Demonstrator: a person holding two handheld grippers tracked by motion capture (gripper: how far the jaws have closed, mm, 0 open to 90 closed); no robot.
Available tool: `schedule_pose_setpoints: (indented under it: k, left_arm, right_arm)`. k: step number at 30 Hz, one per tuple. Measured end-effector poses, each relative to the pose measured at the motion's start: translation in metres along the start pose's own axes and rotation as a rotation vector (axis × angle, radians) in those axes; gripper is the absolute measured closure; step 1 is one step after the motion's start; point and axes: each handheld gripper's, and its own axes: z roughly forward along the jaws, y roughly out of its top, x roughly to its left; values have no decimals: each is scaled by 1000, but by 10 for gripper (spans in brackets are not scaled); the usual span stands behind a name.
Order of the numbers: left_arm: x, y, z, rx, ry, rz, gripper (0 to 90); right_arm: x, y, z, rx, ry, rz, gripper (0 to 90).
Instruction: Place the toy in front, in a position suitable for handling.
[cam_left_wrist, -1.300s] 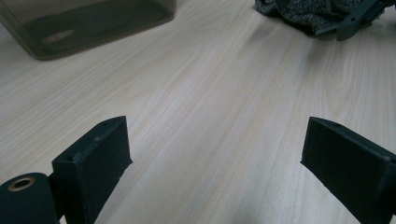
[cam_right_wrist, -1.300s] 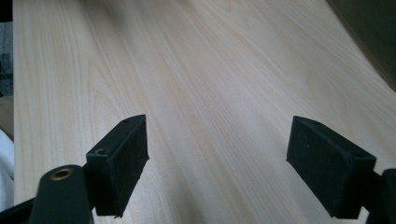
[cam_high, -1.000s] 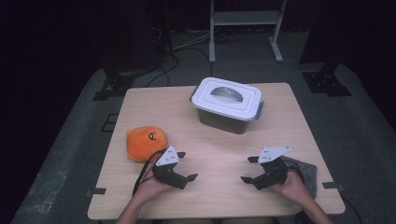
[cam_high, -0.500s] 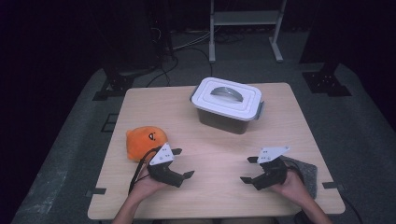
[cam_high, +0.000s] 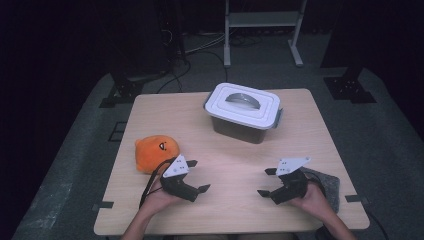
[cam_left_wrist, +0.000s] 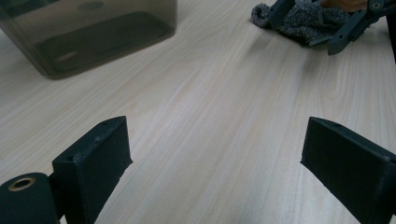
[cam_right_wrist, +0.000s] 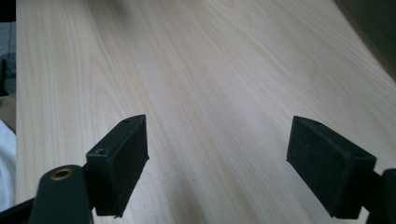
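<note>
Tools sat low over the near half of the desk, one in each hand. The left tool hovered just right of the orange plush toy, close beside it but, from above, apparently not touching; its jaws were spread wide with nothing between them. In the left gripper view the same two black jaws stood far apart over bare pale wood, and the dark translucent wall of the storage box rose at the upper left.

The right tool was likewise released, its jaws parted and empty, pointing toward the middle of the desk. Behind that hand lay a grey cloth, near the desk's right front corner; the hand partly covered it. The left gripper view showed the cloth as a knitted grey bundle with the right tool beside it. In the right gripper view both pads hung over wood grain alone.

The storage box stood at the middle of the far side, its white lid on and a grey handle lying across the top, well apart from both tools and from the plush toy.
</note>
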Motion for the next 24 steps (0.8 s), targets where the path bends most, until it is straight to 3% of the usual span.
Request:
schedule_pose_setpoints:
  k: [24]
  left_arm:
    - [-3,-2,2,12,-27,19,71]
  right_arm:
    - [3,1,-1,8,-7,-11,194]
